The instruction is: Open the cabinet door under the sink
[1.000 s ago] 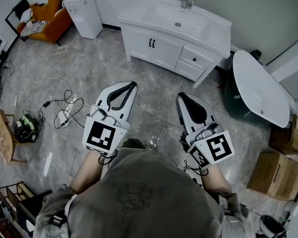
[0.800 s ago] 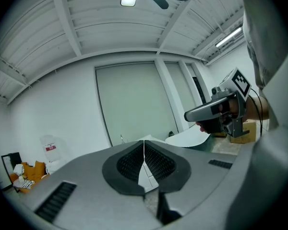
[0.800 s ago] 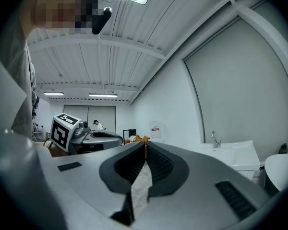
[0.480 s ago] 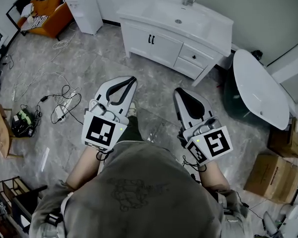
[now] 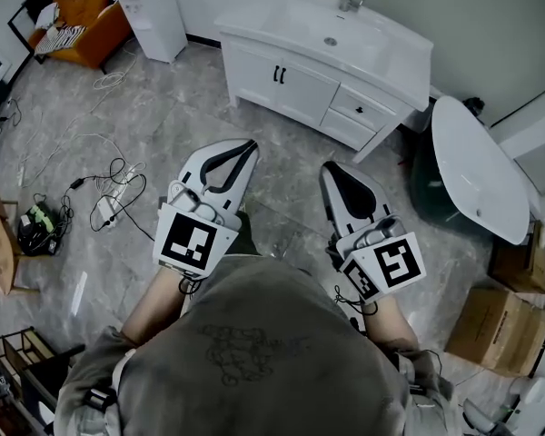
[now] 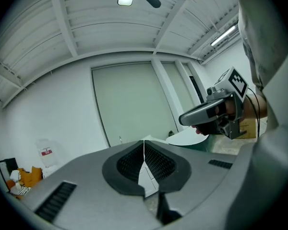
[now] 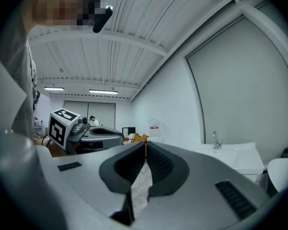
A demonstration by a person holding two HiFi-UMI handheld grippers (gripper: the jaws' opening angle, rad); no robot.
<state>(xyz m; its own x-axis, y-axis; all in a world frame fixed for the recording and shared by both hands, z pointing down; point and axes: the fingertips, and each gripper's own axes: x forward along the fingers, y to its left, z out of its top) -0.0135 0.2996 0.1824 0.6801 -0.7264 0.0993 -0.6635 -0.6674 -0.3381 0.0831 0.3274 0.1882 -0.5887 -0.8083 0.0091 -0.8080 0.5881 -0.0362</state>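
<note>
Head view: the cabinet door [image 5: 295, 94] under the sink [image 5: 331, 34] stands shut across a grey marbled floor [image 5: 163, 125], well apart from the left gripper [image 5: 248, 145] and right gripper [image 5: 331, 174]. By the look of it nothing is done yet; approach, grip and pull all remain. Cables [image 5: 109, 193] trail at left, a white tub [image 5: 477, 166] at right. Left gripper view: jaws pressed together, empty. Right gripper view: the same — jaws closed on nothing, sink ahead.
</note>
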